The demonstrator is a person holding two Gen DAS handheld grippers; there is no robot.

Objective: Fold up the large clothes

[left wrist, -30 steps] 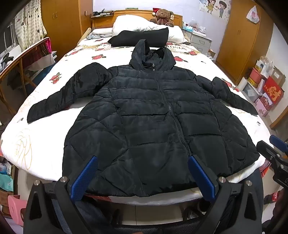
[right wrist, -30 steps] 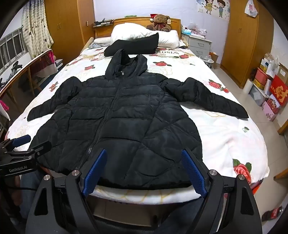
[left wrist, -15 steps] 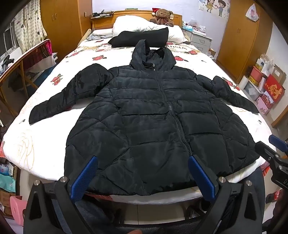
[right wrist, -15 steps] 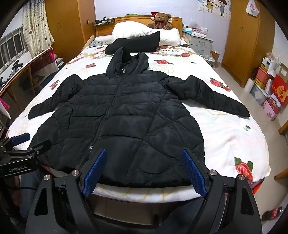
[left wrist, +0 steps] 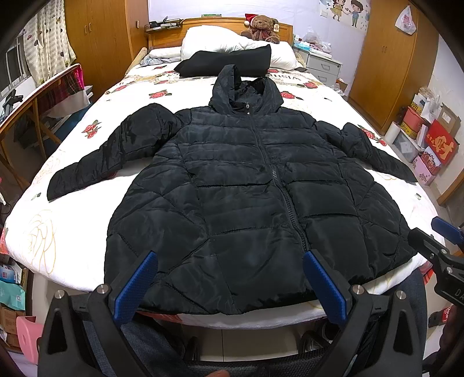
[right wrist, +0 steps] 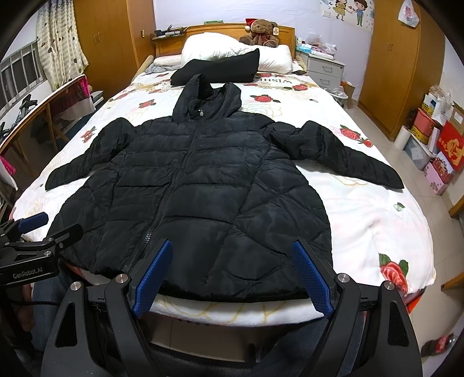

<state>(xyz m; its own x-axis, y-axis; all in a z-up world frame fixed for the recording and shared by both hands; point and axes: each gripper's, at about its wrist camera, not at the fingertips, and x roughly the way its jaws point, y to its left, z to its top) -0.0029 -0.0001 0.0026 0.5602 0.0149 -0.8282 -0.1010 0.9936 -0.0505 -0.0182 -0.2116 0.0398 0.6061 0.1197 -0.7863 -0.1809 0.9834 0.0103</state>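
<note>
A black hooded puffer jacket (left wrist: 249, 185) lies flat and zipped, front up, on the bed (left wrist: 52, 240), sleeves spread to both sides, hood toward the headboard. It also shows in the right wrist view (right wrist: 203, 185). My left gripper (left wrist: 230, 278) is open and empty, held just off the foot of the bed over the jacket's hem. My right gripper (right wrist: 230, 272) is open and empty, also at the hem, to the right of the left one. Each gripper shows at the edge of the other's view.
A folded black garment (left wrist: 229, 62), white pillows (left wrist: 220, 39) and a teddy bear (left wrist: 261, 27) lie at the headboard. A wooden desk (left wrist: 32, 95) stands left of the bed. A nightstand (left wrist: 322, 68), wardrobe (left wrist: 391, 58) and boxes (left wrist: 429, 139) stand to the right.
Both grippers have drifted slightly; the jacket sits a little lower and nearer in both views. Nothing was grasped and the jacket has not moved on the bed.
</note>
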